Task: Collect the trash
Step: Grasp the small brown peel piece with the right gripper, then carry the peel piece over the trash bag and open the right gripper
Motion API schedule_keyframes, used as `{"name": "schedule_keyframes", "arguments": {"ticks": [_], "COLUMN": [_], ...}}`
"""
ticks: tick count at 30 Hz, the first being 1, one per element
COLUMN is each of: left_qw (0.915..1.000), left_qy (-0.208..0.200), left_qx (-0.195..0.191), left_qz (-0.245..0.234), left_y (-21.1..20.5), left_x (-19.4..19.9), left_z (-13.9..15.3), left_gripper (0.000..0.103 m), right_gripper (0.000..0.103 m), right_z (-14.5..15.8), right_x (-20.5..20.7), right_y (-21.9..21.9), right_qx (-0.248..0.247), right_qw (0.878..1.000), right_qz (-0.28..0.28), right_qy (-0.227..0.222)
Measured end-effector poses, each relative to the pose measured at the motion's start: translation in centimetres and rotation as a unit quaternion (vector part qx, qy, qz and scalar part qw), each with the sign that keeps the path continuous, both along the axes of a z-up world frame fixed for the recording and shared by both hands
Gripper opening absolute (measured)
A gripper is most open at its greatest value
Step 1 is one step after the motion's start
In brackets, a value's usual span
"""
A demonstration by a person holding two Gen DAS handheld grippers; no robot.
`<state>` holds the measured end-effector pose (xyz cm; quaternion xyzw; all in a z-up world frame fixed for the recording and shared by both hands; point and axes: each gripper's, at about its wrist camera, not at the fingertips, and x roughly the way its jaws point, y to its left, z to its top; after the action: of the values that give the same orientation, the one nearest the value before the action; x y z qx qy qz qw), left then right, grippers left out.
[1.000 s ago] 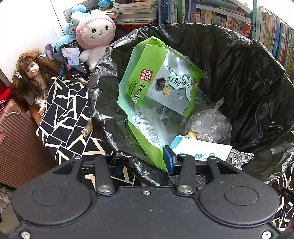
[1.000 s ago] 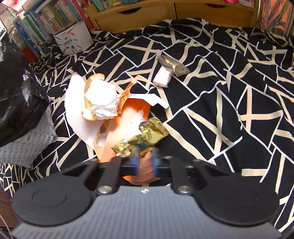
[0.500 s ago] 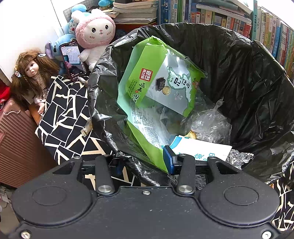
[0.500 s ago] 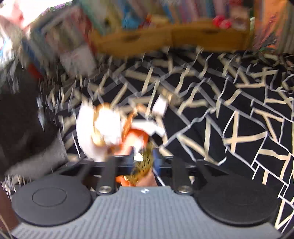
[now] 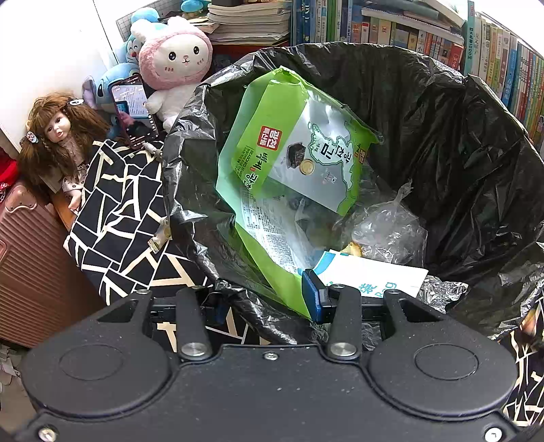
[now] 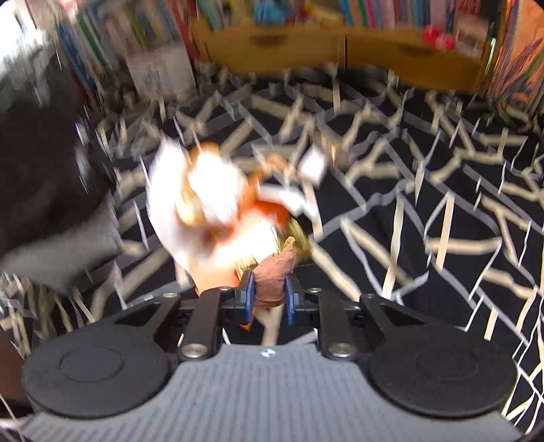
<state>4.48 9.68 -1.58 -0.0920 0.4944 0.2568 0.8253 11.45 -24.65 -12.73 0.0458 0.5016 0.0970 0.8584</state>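
In the left wrist view my left gripper (image 5: 265, 302) is shut on the near rim of the black trash bag (image 5: 459, 136). Inside the bag lie a green seaweed snack packet (image 5: 295, 159), crumpled clear plastic (image 5: 387, 231) and a white-and-blue paper (image 5: 370, 275). The right wrist view is blurred. There my right gripper (image 6: 268, 297) has its jaws closing on a brown crumpled wad (image 6: 272, 275), and the blue pads touch both of its sides. Beyond it on the cloth lie white paper with bread and tissue (image 6: 197, 197), an orange wrapper (image 6: 268, 210), gold foil (image 6: 295, 238) and a small white packet (image 6: 314, 165).
A black cloth with cream lines (image 6: 425, 221) covers the surface. Left of the bag sit a doll (image 5: 57, 136), a pink plush rabbit (image 5: 173, 68), a phone (image 5: 134, 112) and a reddish suitcase (image 5: 30, 265). Books (image 5: 391, 27) line the back. Wooden drawers (image 6: 340, 47) stand beyond the cloth.
My right gripper has lifted with the brown wad between its pads, leaving the gold foil and papers on the cloth, and its view has become blurred. The left gripper and bag have not moved.
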Motion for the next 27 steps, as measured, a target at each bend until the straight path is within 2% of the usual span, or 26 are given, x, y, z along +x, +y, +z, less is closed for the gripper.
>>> {"name": "schedule_keyframes", "arguments": {"ticks": [3,5,9,12,14,18,20,23,27], "left_qw": [1.0,1.0,1.0,1.0,1.0,1.0,1.0,1.0,1.0], "left_qy": [0.0,0.0,-0.001,0.0,0.0,-0.001,0.0,0.0,0.001], "left_qx": [0.0,-0.001,-0.001,-0.001,-0.002,-0.004,-0.004,-0.005,-0.006], "left_qz": [-0.001,0.001,0.001,0.001,0.002,0.003,0.003,0.003,0.003], "left_y": [0.0,0.0,-0.1,0.0,-0.1,0.0,0.0,0.0,0.0], "left_x": [0.0,0.0,0.2,0.2,0.2,0.3,0.3,0.3,0.5], "left_z": [0.0,0.0,0.0,0.0,0.0,0.1,0.1,0.1,-0.1], "left_gripper": [0.041,0.041,0.041,0.041,0.041,0.041,0.041,0.041,0.041], "right_gripper": [0.023,0.023,0.024,0.025,0.025,0.032,0.051,0.065,0.068], "right_z": [4.6,8.1,14.5,17.3,17.9,17.1,16.5,16.0,15.8], "right_x": [0.1,0.1,0.0,0.3,0.5,0.4,-0.2,-0.8,-0.6], "right_y": [0.2,0.7,3.5,6.8,9.2,13.6,14.9,15.6,15.1], "right_qx": [0.052,0.103,0.178,0.212,0.213,0.204,0.19,0.191,0.184], "right_qw": [0.997,0.988,0.961,0.94,0.932,0.926,0.927,0.926,0.93], "right_qz": [0.004,0.024,0.093,0.159,0.198,0.248,0.259,0.267,0.259], "right_qy": [-0.063,-0.11,-0.191,-0.215,-0.219,-0.197,-0.192,-0.186,-0.187]}}
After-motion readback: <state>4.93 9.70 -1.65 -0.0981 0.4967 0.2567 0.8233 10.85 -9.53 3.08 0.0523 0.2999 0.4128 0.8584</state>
